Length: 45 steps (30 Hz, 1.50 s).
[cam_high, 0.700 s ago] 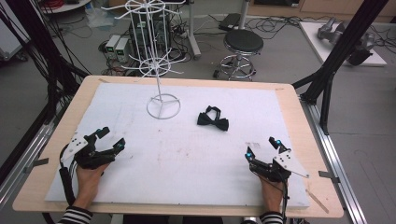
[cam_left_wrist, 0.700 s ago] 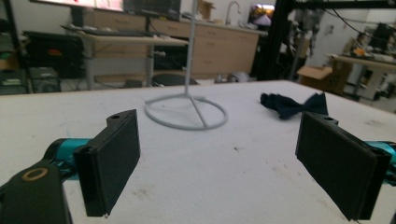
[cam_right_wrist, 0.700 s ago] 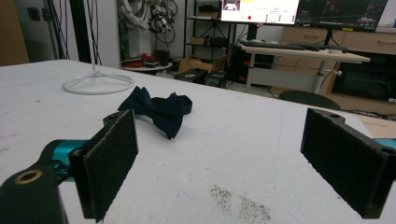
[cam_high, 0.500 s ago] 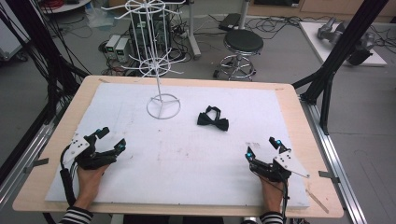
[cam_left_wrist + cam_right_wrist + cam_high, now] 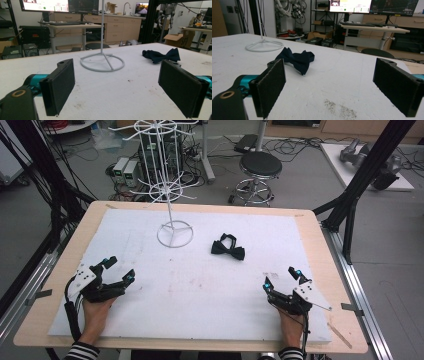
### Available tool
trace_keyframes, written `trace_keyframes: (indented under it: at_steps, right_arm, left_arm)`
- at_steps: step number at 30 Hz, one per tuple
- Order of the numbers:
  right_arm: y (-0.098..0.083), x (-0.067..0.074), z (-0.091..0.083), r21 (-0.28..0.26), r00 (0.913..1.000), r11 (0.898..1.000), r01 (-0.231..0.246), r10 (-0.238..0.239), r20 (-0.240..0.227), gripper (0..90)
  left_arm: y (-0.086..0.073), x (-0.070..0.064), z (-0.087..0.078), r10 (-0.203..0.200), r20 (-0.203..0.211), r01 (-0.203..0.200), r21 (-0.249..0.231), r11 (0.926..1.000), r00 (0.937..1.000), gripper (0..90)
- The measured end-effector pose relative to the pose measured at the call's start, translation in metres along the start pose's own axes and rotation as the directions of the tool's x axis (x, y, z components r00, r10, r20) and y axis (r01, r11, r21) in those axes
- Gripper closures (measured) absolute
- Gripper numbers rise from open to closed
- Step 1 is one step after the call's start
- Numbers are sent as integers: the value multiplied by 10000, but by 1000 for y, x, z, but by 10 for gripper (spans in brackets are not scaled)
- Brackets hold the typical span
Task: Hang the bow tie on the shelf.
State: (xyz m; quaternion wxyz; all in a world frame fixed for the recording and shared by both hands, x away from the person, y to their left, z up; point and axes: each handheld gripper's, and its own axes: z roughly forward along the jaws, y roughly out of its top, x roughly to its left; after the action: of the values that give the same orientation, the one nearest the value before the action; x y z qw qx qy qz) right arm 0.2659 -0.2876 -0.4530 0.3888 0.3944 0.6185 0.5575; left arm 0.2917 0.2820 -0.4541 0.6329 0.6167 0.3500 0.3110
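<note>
A dark navy bow tie (image 5: 228, 246) lies flat on the white table cover, right of the ring base of a white wire display stand (image 5: 174, 234). My left gripper (image 5: 120, 269) rests low at the table's front left, open, nothing between its jaws. My right gripper (image 5: 280, 278) rests at the front right, also open and empty. From the left gripper view the stand base (image 5: 102, 62) sits straight ahead and the bow tie (image 5: 161, 55) lies to the right, both well beyond the jaws. The right gripper view has the bow tie (image 5: 297, 60) ahead left, with the stand base (image 5: 264, 45) farther off.
The white cover (image 5: 200, 285) spans most of the wooden table (image 5: 40, 317). The stand's wire arms (image 5: 160, 135) spread high over the back left. Black frame posts (image 5: 360, 180) flank the table, and a stool (image 5: 260, 167) stands on the floor behind it.
</note>
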Motion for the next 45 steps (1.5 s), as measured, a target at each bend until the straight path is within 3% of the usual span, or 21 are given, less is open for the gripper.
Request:
trace_keyframes:
  at_steps: [14,25,38,45]
  right_arm:
    - [0,0,0,0,9999,9999,-123,123,70,102]
    - [5,0,7,759,9999,9970,-122,122,-7,102]
    - [37,-2,20,1175,9987,9931,-19,79,-508,102]
    - [59,2,39,1697,9941,9841,524,-352,-1029,102]
  left_arm:
    - [0,0,0,20,-12,-20,-8,10000,10000,143]
    - [0,1,0,6,-34,-6,6,10000,10000,143]
    - [0,0,0,23,-37,-23,22,10000,10000,143]
    - [0,0,0,54,-23,-54,30,10000,10000,143]
